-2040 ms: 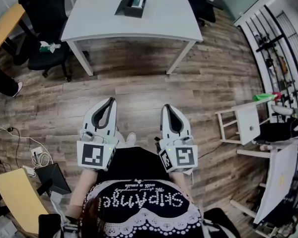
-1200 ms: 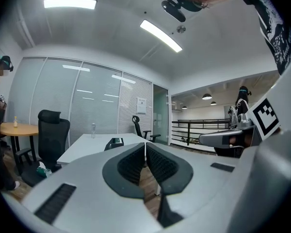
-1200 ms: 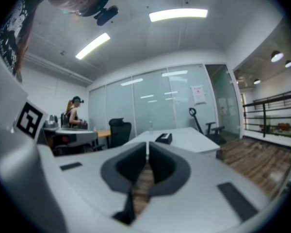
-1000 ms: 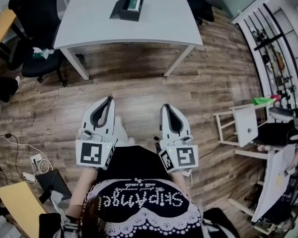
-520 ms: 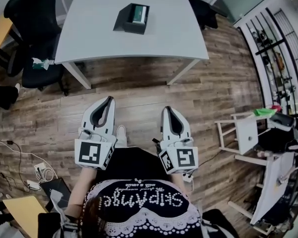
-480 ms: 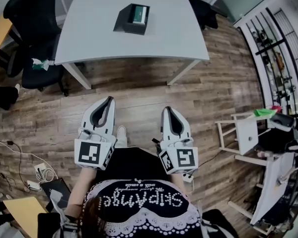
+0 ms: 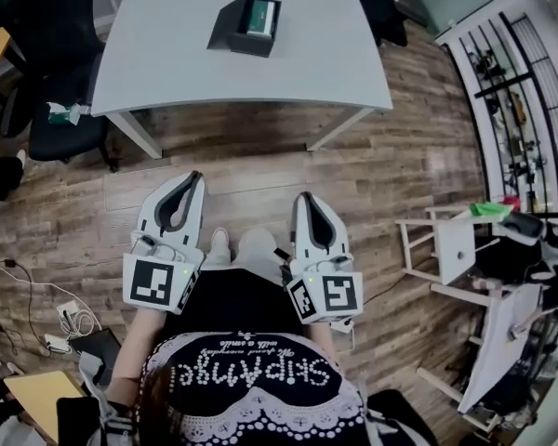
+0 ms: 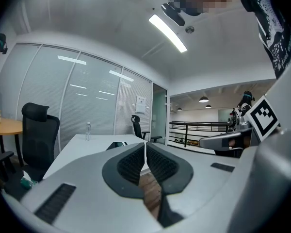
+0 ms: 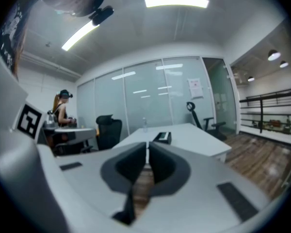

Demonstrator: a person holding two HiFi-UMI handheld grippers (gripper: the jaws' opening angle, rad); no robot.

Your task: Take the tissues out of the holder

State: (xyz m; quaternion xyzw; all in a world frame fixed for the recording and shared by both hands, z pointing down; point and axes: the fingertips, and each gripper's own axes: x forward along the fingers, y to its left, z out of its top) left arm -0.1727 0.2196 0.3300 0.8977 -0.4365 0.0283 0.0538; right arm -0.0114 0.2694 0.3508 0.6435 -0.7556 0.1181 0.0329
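The holder (image 7: 231, 33) is a dark, low box standing on the white table (image 7: 335, 54), toward the table's far side as the head view shows it. A green and white patch fills its open top, which I take to be the tissues (image 7: 260, 16). Whether they are loose sheets or a wrapped pack cannot be told from here.

Both grippers are held out over the wooden floor (image 7: 400, 156), well apart from the table. The left gripper (image 7: 192, 179) has its jaws pressed together with nothing between them. The right gripper (image 7: 303, 200) is the same, closed and empty. Each gripper's own view looks along its closed jaws toward the table, and the right gripper view shows the holder beyond the tips.

The task is probably at its very start, since nothing has been reached.

The tissues are likely very light, soft and easy to tear or crumple, so a gentle pinch should do. The best place to take hold seems to be the exposed part in the opening, near its middle, pulling straight up. The holder looks light too and may lift or slide with the pull, so the other gripper could press down on its rim to steady it.
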